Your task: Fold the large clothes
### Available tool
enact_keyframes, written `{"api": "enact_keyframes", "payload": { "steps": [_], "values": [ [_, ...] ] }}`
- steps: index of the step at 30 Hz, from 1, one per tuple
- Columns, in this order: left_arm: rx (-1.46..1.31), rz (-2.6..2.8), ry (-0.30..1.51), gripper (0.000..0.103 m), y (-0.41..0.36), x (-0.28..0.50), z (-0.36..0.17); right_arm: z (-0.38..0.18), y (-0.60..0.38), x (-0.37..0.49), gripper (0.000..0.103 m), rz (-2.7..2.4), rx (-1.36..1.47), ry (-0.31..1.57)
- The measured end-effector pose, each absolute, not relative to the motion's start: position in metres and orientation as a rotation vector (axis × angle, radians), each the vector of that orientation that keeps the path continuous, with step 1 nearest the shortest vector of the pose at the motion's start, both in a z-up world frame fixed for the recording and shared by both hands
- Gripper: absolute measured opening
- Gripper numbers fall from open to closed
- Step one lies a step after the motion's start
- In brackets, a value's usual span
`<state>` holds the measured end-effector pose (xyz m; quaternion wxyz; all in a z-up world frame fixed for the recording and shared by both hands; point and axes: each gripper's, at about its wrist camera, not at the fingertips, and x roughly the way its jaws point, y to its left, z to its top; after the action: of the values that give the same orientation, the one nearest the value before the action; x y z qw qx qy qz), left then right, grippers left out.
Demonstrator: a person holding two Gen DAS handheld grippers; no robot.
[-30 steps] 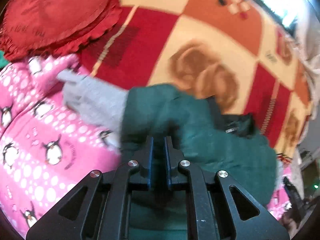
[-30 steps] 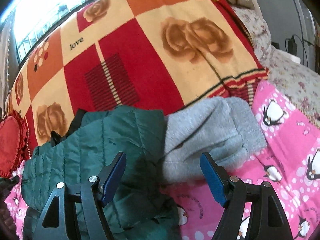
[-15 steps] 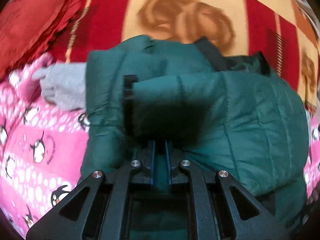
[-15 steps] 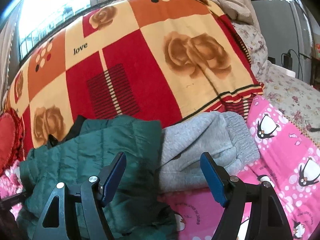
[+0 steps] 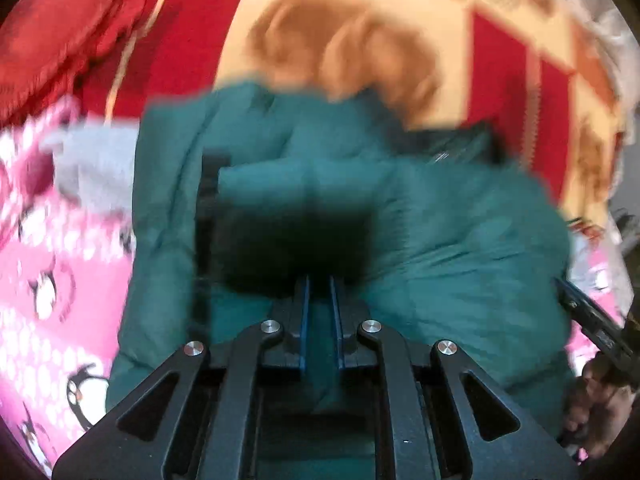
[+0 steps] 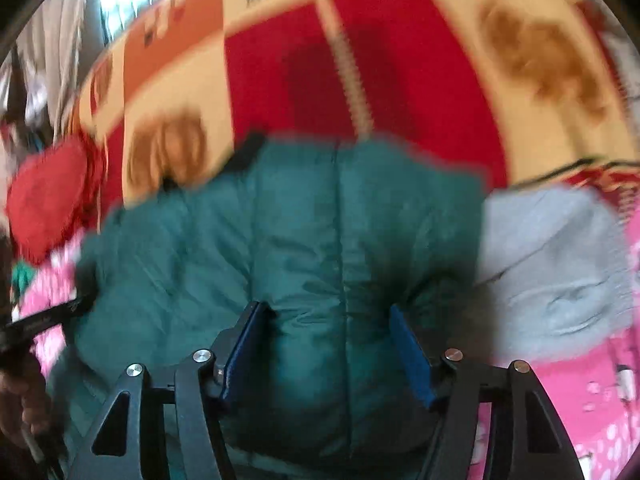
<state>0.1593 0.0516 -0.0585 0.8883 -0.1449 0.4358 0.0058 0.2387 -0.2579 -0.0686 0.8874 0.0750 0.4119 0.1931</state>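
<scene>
On the bed's pink penguin sheet (image 6: 600, 400), my right gripper (image 6: 332, 344) has swung over the green jacket (image 6: 320, 240), jaws spread astride its padding; my left gripper (image 5: 319, 304) stays clenched on a fold, ready to flatten.

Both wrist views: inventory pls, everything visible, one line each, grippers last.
green puffer jacket: 1, dark green, bunched on the bed in front of both grippers
grey garment: 1, light grey, folded, touching the jacket's edge, on the pink penguin sheet
pink penguin sheet: 1, pink with white dots and penguins, under the clothes
rose blanket: 1, red, cream and orange checks with brown roses, behind the jacket
red cushion: 1, red, frilled edge, by the blanket
left gripper: 1, black with blue pads, shut on a jacket fold
right gripper: 1, black with blue pads, open, pressed into the jacket
</scene>
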Motion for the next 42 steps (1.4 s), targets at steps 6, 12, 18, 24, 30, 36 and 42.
{"api": "enact_keyframes", "payload": {
  "steps": [6,12,18,24,30,36,42],
  "values": [
    [-0.261,0.021,0.893,0.009,0.046,0.160,-0.060,-0.078,-0.257,0.243,0.066,0.408,0.157,0.884],
    [-0.317,-0.006,0.780,0.009,0.048,0.148,-0.029,-0.025,-0.259,0.227,0.066,0.297,0.130,0.653],
    [-0.413,0.044,0.843,0.009,0.075,0.165,-0.053,-0.023,-0.254,0.256,0.082,0.255,0.202,0.624],
    [-0.351,0.051,0.846,0.009,0.065,0.165,-0.056,-0.057,-0.260,0.276,0.083,0.220,0.229,0.754],
    [-0.376,0.045,0.792,0.009,0.062,0.151,-0.035,-0.022,-0.255,0.245,0.083,0.232,0.224,0.660],
    [-0.323,0.048,0.878,0.009,0.052,0.157,-0.049,-0.027,-0.194,0.226,0.083,0.363,0.089,0.734],
    [-0.303,0.049,0.882,0.010,0.046,0.161,-0.057,-0.054,-0.183,0.238,0.094,0.357,0.046,0.831]
  ]
}}
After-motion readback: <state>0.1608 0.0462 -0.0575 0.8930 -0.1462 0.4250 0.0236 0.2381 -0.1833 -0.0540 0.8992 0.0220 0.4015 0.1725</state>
